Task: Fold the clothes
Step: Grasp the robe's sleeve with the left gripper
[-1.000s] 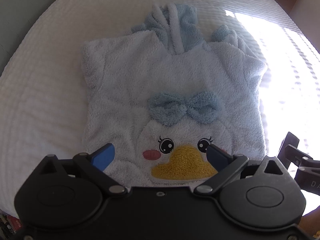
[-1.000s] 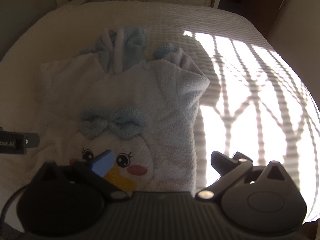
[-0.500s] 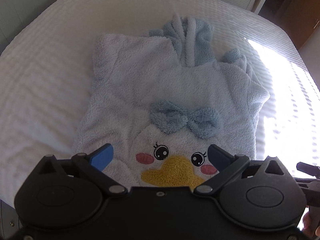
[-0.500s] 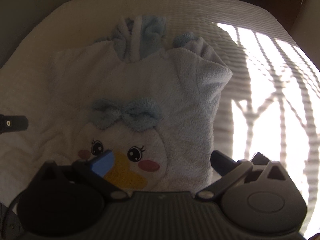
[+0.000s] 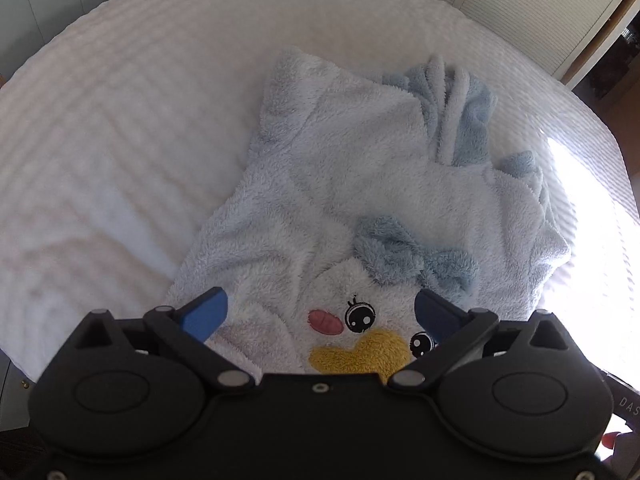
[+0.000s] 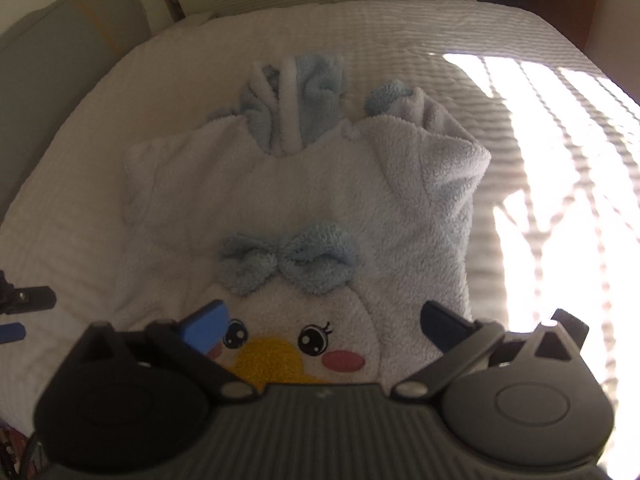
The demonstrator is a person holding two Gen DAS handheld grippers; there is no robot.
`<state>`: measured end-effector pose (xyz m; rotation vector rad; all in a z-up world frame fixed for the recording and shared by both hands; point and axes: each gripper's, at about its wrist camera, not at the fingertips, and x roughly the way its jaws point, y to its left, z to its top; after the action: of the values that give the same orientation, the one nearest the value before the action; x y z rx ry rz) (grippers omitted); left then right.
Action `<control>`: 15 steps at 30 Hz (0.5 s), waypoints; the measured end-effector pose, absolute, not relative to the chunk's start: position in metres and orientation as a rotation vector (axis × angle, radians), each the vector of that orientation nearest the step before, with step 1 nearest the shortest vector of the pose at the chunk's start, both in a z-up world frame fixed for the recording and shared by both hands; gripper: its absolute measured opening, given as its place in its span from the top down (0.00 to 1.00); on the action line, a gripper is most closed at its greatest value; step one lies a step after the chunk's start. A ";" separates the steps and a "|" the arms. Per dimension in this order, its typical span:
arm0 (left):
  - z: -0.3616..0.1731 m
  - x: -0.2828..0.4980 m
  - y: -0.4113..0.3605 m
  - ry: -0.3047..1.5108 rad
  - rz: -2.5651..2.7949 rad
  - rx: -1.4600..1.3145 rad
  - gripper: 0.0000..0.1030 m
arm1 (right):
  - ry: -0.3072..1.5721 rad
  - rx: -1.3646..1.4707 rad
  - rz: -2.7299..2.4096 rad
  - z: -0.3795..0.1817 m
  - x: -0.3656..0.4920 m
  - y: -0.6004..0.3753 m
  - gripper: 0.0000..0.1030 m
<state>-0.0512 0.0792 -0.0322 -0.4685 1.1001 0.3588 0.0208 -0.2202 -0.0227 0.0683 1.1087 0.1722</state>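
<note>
A pale blue fleece top (image 5: 360,184) lies flat on the white bed (image 5: 120,120), front up, with a duck face, yellow beak and blue bow (image 5: 416,256). Its darker blue hood (image 5: 456,116) is bunched at the far end. It also shows in the right wrist view (image 6: 304,192). My left gripper (image 5: 320,314) is open and empty above the garment's near hem, left of the face. My right gripper (image 6: 324,322) is open and empty above the near hem, over the face. The hem itself is hidden behind both gripper bodies.
The white quilted bed (image 6: 400,32) runs around the garment. Bright striped sunlight (image 6: 560,160) falls on its right side. A grey cushion (image 6: 60,60) stands at the far left. The left gripper's tip (image 6: 24,300) shows at the left edge of the right wrist view.
Both grippers stayed open. The left gripper swung left, so the garment now sits right of centre and slanted. The right gripper shifted left and now centres on the face.
</note>
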 end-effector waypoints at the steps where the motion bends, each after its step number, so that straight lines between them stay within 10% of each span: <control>1: -0.033 -0.052 0.084 1.099 0.365 -0.478 0.01 | 1.109 0.074 0.162 -0.023 0.020 -0.220 0.01; 15: -0.065 -0.063 0.174 1.127 0.452 -0.535 0.01 | 1.128 0.136 0.051 -0.039 0.010 -0.174 0.01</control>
<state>-0.0628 0.1743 -0.0651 -0.5346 1.1271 0.4524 0.0099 -0.1744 -0.0390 0.1357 1.1285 0.0508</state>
